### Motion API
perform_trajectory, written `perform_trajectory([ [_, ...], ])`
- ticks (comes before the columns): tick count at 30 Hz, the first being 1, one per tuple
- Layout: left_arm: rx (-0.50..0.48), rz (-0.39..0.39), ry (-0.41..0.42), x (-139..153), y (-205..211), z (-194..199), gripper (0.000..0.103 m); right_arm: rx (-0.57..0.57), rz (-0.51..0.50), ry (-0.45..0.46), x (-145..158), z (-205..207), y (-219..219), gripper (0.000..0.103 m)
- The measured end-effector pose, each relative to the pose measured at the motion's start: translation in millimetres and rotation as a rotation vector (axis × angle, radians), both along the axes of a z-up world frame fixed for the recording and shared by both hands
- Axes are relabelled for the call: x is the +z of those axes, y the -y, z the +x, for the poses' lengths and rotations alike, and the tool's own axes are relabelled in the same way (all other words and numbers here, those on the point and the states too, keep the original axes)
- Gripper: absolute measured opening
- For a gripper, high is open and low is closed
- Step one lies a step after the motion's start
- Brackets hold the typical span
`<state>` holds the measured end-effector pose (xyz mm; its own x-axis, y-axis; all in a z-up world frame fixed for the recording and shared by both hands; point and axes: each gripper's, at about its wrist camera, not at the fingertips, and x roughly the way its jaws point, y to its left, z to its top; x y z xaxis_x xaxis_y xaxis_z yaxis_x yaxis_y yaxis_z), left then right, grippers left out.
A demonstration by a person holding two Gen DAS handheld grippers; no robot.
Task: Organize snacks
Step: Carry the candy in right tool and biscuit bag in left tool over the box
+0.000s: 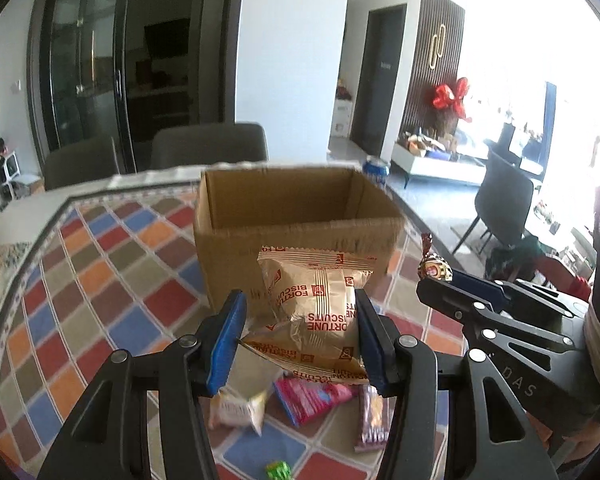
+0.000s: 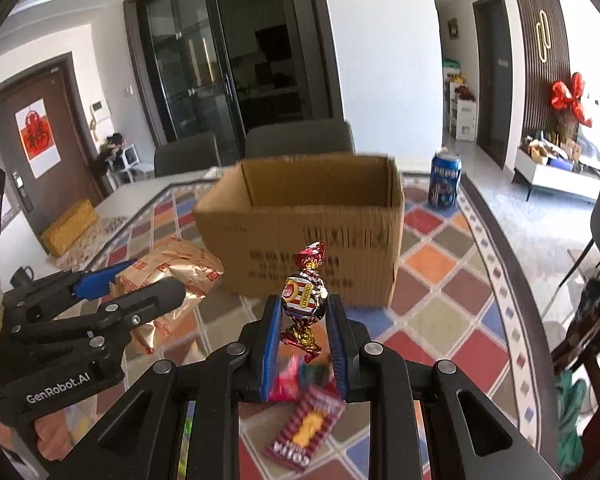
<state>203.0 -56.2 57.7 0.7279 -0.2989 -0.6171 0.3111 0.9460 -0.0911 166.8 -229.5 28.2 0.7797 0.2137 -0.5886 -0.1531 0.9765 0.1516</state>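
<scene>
An open cardboard box (image 1: 296, 220) stands on the checkered tablecloth, also in the right wrist view (image 2: 312, 216). My left gripper (image 1: 298, 334) is shut on beige Fortune Biscuits packets (image 1: 320, 304), held above the table just in front of the box; it also shows at the left of the right wrist view (image 2: 140, 288). My right gripper (image 2: 303, 320) is shut on a twisted-wrapper coconut candy (image 2: 303, 294), held in front of the box; the candy also shows in the left wrist view (image 1: 434, 266).
Loose snacks lie on the cloth below the grippers: a pink packet (image 1: 312, 398), a white packet (image 1: 240, 410), a striped bar (image 2: 306, 428). A blue can (image 2: 445, 178) stands right of the box. Chairs (image 1: 210, 146) line the far table edge.
</scene>
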Motion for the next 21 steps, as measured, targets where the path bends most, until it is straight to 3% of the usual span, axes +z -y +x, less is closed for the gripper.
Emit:
perform_trajectory([
  [12,0.041,-0.019,0.083,38.9,-5.0,44.0,0.053,-0.008,0.009,0.105,42.0,33.6,-5.3,0.024],
  [21,0.057,-0.001,0.091,43.2,-5.7,79.1,0.053,-0.017,-0.006,0.142,59.1,64.6,-8.2,0.024],
])
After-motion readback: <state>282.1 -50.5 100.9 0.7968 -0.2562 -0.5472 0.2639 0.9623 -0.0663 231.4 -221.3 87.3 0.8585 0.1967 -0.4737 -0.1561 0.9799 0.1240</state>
